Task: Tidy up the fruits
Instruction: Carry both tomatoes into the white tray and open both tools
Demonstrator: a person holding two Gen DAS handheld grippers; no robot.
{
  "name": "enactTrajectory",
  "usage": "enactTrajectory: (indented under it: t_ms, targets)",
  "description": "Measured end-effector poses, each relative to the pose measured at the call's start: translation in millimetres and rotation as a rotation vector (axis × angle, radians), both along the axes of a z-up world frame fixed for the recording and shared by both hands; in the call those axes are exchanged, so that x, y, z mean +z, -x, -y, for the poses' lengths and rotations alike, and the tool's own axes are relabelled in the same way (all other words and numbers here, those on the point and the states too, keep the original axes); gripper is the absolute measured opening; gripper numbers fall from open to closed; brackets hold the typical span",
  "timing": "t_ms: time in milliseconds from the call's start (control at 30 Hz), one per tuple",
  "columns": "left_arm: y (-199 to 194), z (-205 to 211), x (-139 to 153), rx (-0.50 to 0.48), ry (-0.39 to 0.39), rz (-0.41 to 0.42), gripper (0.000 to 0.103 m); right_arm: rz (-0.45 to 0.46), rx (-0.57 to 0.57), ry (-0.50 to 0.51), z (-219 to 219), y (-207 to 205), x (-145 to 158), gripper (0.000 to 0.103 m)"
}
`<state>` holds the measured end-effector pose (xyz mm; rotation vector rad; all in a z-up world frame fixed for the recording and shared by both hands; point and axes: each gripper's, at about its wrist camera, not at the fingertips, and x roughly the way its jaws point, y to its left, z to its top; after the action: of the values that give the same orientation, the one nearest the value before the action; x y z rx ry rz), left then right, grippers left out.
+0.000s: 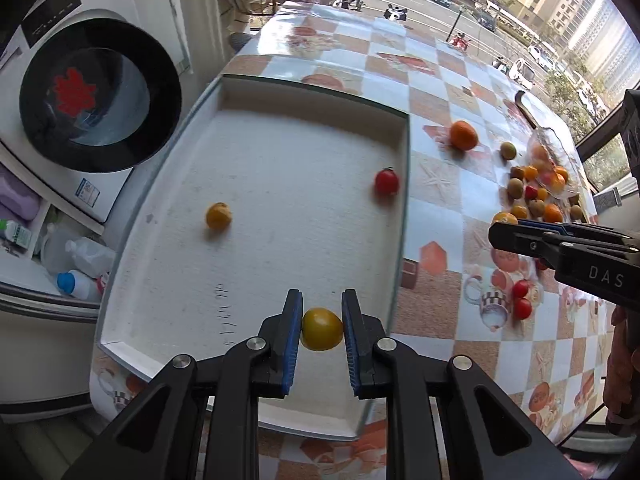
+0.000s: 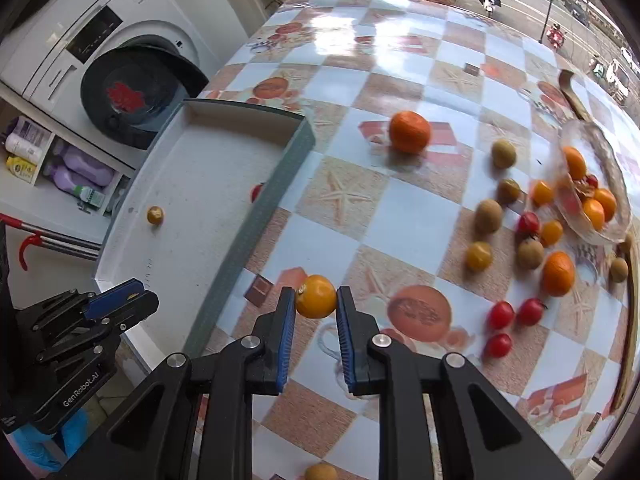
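Note:
My left gripper (image 1: 321, 324) is shut on a yellow tomato (image 1: 321, 329) and holds it over the near end of the white tray (image 1: 256, 264). A yellow tomato (image 1: 218, 215) and a red tomato (image 1: 387, 182) lie in the tray. My right gripper (image 2: 316, 312) is shut on another yellow tomato (image 2: 315, 296) above the table, just right of the tray's rim (image 2: 256, 224). Several loose fruits lie on the table: a large orange (image 2: 410, 131), kiwis (image 2: 488, 216), red tomatoes (image 2: 501, 315) and small oranges. The right gripper also shows in the left wrist view (image 1: 520, 236).
A tipped glass bowl (image 2: 592, 184) with several oranges lies at the right. A washing machine (image 1: 92, 96) and a shelf with bottles (image 2: 80, 176) stand left of the table. The table's left edge runs beside the tray. The left gripper shows in the right wrist view (image 2: 116, 300).

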<state>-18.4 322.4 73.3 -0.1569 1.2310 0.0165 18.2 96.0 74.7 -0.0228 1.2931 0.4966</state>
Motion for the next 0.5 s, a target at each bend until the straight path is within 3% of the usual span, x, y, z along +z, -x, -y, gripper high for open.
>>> enactTrajectory:
  t_ms: [133,500]
  targets:
    - [-2.6,-29.6,-9.7,0.046,-0.047,-0.009,0.022,-0.011,0.07,-0.02,-45.2,-10.9,-0.4,0.022]
    - [-10.6,-66.1,-46.2,0.102,-0.05,-0.065,0.022,-0.045,0.152,0.025,-125.7,-35.1,-31.7,0.022]
